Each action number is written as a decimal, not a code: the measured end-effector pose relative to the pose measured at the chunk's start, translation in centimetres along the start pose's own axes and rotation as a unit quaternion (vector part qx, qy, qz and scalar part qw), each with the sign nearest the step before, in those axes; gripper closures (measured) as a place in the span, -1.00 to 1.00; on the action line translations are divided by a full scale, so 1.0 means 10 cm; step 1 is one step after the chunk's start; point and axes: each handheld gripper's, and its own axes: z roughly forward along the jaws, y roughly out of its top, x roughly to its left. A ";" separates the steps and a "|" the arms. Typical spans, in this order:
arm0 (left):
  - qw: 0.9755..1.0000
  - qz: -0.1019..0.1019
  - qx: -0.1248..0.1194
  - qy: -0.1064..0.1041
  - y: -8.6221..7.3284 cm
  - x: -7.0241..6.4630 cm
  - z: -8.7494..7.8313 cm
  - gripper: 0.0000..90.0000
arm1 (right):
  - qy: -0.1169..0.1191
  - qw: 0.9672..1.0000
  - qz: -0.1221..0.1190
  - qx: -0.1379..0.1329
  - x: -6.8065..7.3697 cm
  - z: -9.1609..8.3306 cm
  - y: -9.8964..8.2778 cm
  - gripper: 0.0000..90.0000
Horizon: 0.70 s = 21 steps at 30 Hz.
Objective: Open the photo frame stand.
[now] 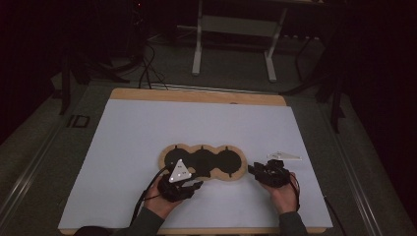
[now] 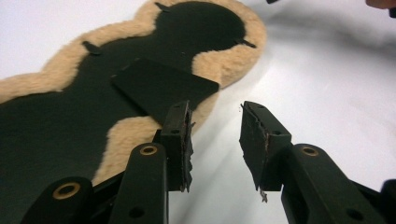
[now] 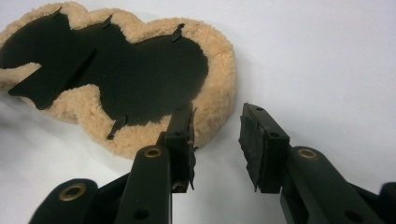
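The fleece pad [image 1: 202, 162], tan-edged with a black three-lobed centre, lies at mid-frame in the high view on the white sheet [image 1: 147, 128]. The left gripper [image 2: 215, 135], jaws apart and empty, sits at its lower left edge. The right gripper [image 3: 217, 137], jaws likewise apart and empty, sits just beside its right end. A black flap [image 2: 163, 86] rests on the pad.

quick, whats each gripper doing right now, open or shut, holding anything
left gripper: open, nothing between the jaws, by the fleece-edged black pad.
right gripper: open, holding nothing, at the pad's other end.
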 end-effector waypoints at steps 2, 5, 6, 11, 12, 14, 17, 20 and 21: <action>1.000 0.002 0.003 -0.004 -0.01 -0.02 0.02 0.43 | 0.000 1.000 0.000 0.000 0.00 0.00 0.00 0.43; 1.000 0.002 0.007 -0.011 -0.02 -0.04 0.05 0.47 | 0.000 1.000 -0.001 0.002 0.00 0.01 0.00 0.43; 1.000 0.004 0.008 -0.012 -0.03 -0.05 0.06 0.47 | 0.001 1.000 -0.001 0.002 0.00 0.01 0.00 0.43; 0.999 0.012 0.023 -0.020 -0.05 -0.07 0.12 0.63 | 0.000 1.000 0.000 0.001 0.00 0.00 0.00 0.43; 0.999 0.013 0.027 -0.019 -0.06 -0.07 0.13 0.69 | 0.001 1.000 0.000 0.001 0.00 0.01 -0.01 0.43; 0.999 0.015 0.036 -0.017 -0.07 -0.07 0.15 0.84 | 0.000 1.000 -0.001 0.001 0.00 0.01 -0.01 0.43; 0.999 0.018 0.043 -0.012 -0.08 -0.08 0.17 1.00 | 0.001 1.000 -0.001 0.001 0.01 0.00 -0.01 0.43; 0.999 0.019 0.047 -0.006 -0.09 -0.08 0.19 1.00 | 0.001 1.000 -0.001 0.001 0.01 0.00 -0.01 0.43; 0.999 0.018 0.048 -0.003 -0.09 -0.07 0.19 1.00 | 0.002 1.000 -0.002 0.001 0.01 0.01 -0.01 0.43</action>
